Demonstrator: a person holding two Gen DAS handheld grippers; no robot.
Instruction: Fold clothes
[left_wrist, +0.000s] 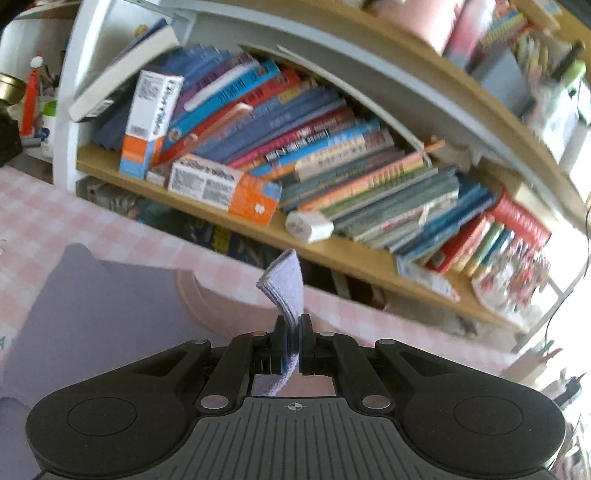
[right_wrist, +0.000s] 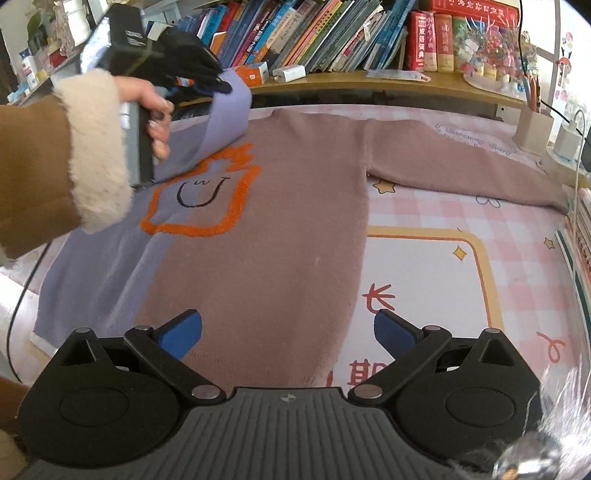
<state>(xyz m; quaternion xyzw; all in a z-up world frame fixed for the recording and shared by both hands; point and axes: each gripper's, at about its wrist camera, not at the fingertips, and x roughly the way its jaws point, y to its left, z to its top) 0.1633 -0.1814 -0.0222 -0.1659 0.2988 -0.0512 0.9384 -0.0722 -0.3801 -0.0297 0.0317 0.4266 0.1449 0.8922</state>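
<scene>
Two grippers work over one sweater (right_wrist: 266, 229), which lies flat, front up, on a pink checked table cover (right_wrist: 517, 236). The right gripper (right_wrist: 288, 334) hovers low above the sweater's hem, its blue-padded fingers (right_wrist: 181, 334) spread wide apart with nothing between them. Beyond it, toward the sweater's collar, the person's left hand (right_wrist: 147, 107), in a brown sleeve with a fleecy cuff, grips the handle of the left gripper (right_wrist: 218, 86). That gripper is raised above the sweater's lilac side and is clamped on the lilac sleeve cuff (left_wrist: 286, 291), which rises out of the pinched jaws in the left wrist view; the sleeve (right_wrist: 221, 122) hangs from it in a curved band down to the sweater's body.

The sweater is half lilac, half dusty pink, with an orange outlined patch (right_wrist: 207, 199) and a drawn smiling face at the chest. Its pink sleeve (right_wrist: 461, 162) stretches straight out to the side, flat on the cover. Beside the sweater's pink edge the cover shows a yellow-bordered white panel (right_wrist: 424, 277) with red characters and small stars.

Behind the sweater's collar stands a wooden bookshelf (right_wrist: 369, 79) packed with leaning books (right_wrist: 314, 33), with a white charger block (right_wrist: 291, 72) and an orange-and-white box (right_wrist: 255, 74) on its ledge. Farther along the ledge, past the pink sleeve, sit a pencil holder (right_wrist: 532, 125) and colourful ornaments (right_wrist: 491, 48).
</scene>
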